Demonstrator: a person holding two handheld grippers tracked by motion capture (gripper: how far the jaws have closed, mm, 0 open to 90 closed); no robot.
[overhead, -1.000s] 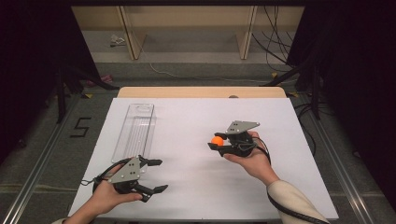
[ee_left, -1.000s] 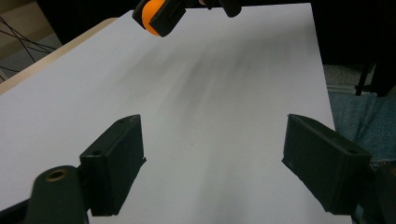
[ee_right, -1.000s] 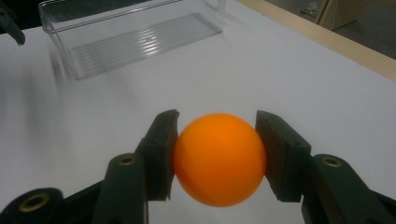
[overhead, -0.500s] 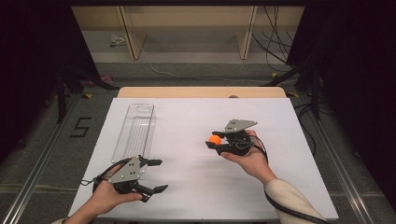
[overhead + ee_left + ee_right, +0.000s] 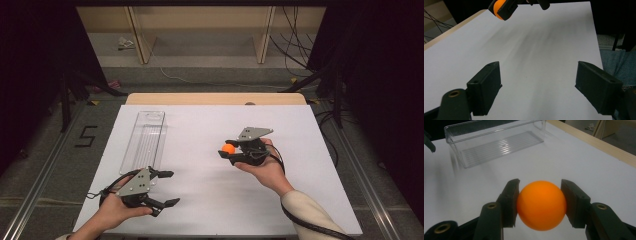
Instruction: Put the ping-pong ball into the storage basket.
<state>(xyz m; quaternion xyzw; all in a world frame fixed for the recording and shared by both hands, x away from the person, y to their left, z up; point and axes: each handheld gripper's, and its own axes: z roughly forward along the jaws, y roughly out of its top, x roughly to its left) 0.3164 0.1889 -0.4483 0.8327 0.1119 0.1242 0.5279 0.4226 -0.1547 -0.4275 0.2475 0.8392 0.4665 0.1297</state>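
An orange ball (image 5: 541,205) was pinched by the right tool (image 5: 231,149); the left tool (image 5: 167,188) was spread. Firm pressure should be kept toward the clear tray (image 5: 145,140), upper left.

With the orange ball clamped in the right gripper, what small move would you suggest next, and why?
Probably carry the right gripper leftward toward the clear tray and hold it above the open top. The orange ball is gripped between both jaws, the tray looks empty in the right gripper view, and the left gripper rests open near the tray's near end, holding nothing.
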